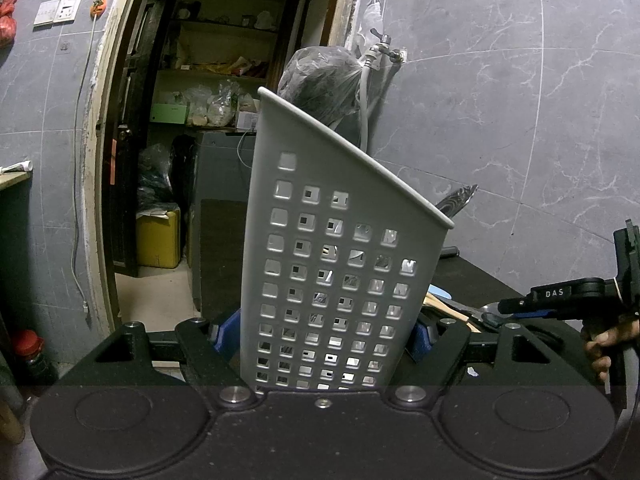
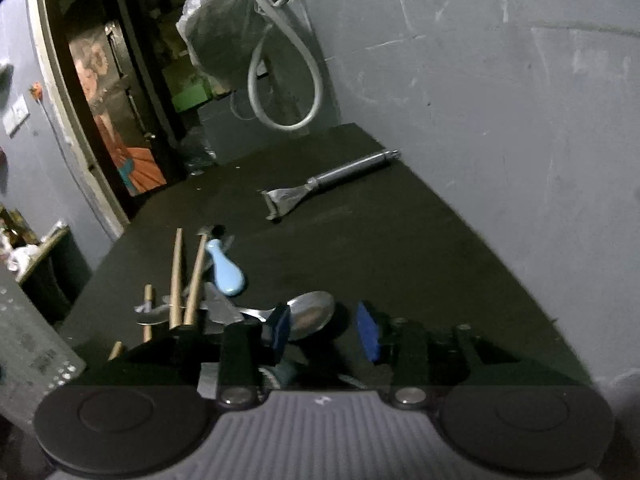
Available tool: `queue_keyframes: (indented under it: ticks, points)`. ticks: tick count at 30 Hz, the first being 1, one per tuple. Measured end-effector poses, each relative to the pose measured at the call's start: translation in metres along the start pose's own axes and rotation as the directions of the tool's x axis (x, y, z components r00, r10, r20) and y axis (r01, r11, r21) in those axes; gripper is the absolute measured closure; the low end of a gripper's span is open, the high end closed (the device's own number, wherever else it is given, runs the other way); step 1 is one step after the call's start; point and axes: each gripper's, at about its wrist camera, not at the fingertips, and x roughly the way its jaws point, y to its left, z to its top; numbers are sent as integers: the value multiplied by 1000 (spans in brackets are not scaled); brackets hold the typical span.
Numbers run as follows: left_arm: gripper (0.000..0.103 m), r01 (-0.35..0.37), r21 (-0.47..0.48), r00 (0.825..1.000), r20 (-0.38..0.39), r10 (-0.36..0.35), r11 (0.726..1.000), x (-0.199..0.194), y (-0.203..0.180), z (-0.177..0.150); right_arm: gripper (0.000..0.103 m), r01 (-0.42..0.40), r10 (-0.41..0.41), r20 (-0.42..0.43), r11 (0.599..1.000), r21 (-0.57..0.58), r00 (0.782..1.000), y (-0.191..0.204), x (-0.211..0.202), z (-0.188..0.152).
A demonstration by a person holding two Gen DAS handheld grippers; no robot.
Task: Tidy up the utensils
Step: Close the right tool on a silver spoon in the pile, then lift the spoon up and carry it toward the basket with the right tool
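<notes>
Left gripper [image 1: 322, 338] is clamping the grey utensil holder [image 1: 336, 248]; right gripper [image 2: 326, 330] is hanging over the spoon [image 2: 310, 314].

The left jaws are pressing both sides of the perforated holder, which is tilting above the dark tabletop [image 2: 380, 248] with a blade tip [image 1: 460, 200] showing past its rim. The right jaws are standing partly apart, gripping nothing, above the spoon in the utensil pile beside wooden handles [image 2: 176, 276] and a light-blue handle [image 2: 224, 268]. A peeler [image 2: 328, 184] is lying well apart.
</notes>
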Motion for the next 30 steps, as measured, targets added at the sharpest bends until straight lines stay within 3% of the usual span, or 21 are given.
queue_keyframes:
  ticks: [4, 6, 13, 21, 23, 30]
  points:
    - [24, 0, -1, 1000, 0, 0, 1000, 0, 0, 0, 67, -19, 19, -16, 999, -28, 1000, 5, 9, 5]
    - [24, 0, 0, 1000, 0, 0, 1000, 0, 0, 0, 89, -31, 30, -27, 999, -15, 999, 5, 14, 8]
    - [24, 1, 0, 1000, -1, -1, 1000, 0, 0, 0, 96, -47, 47, 10, 999, 0, 999, 7, 14, 8]
    - [24, -1, -3, 1000, -1, 1, 1000, 3, 2, -2, 101, -4, 30, 159, 988, -157, 987, 37, -11, 16]
    - [24, -2, -3, 1000, -1, 2, 1000, 3, 1, -3, 101, 25, 32, 239, 972, -234, 971, 52, -24, 21]
    - [24, -1, -4, 1000, -1, 1, 1000, 3, 2, -3, 102, 52, 53, 303, 943, -328, 952, 75, -39, 27]
